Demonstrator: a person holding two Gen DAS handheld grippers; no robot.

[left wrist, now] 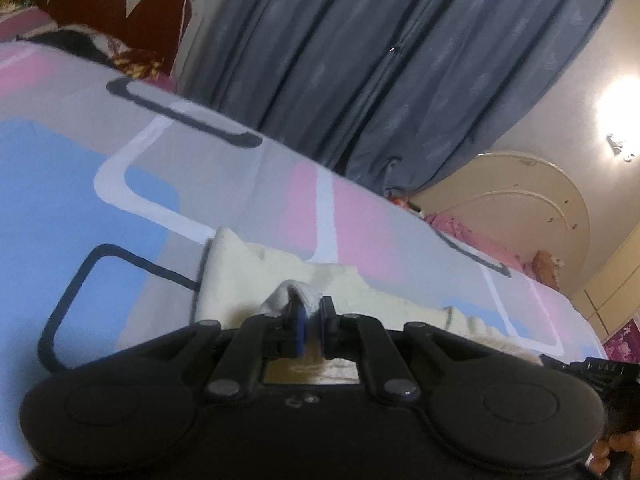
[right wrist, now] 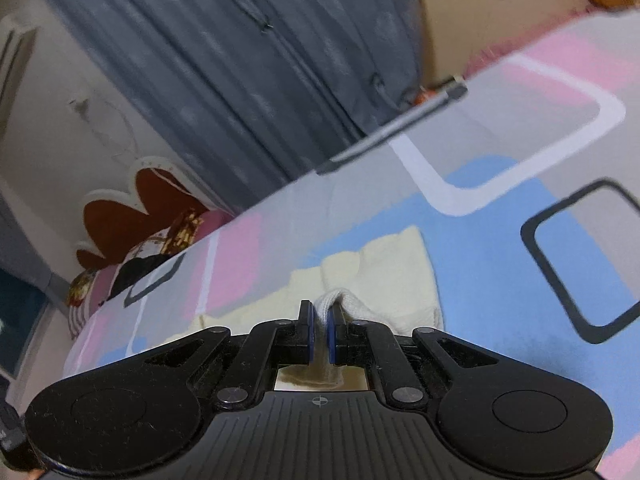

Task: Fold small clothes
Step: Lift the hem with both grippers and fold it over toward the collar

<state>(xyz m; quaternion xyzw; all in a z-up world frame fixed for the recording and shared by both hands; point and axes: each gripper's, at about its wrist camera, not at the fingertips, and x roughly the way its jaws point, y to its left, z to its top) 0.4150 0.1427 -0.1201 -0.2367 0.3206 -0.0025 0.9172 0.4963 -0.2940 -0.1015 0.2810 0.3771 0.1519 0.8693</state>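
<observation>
A pale cream garment (left wrist: 328, 280) is spread on the patterned bedspread (left wrist: 80, 184), toward the bed's far edge by the blue curtain (left wrist: 360, 60). A thick white hem is pinched by the left gripper (left wrist: 314, 312), and another fold of it is clamped by the right gripper (right wrist: 320, 320). If the two hems are carried unevenly, the fold could be skewed; the thin bite could be lost, and the cloth could bunch or be dragged toward the edge.
</observation>
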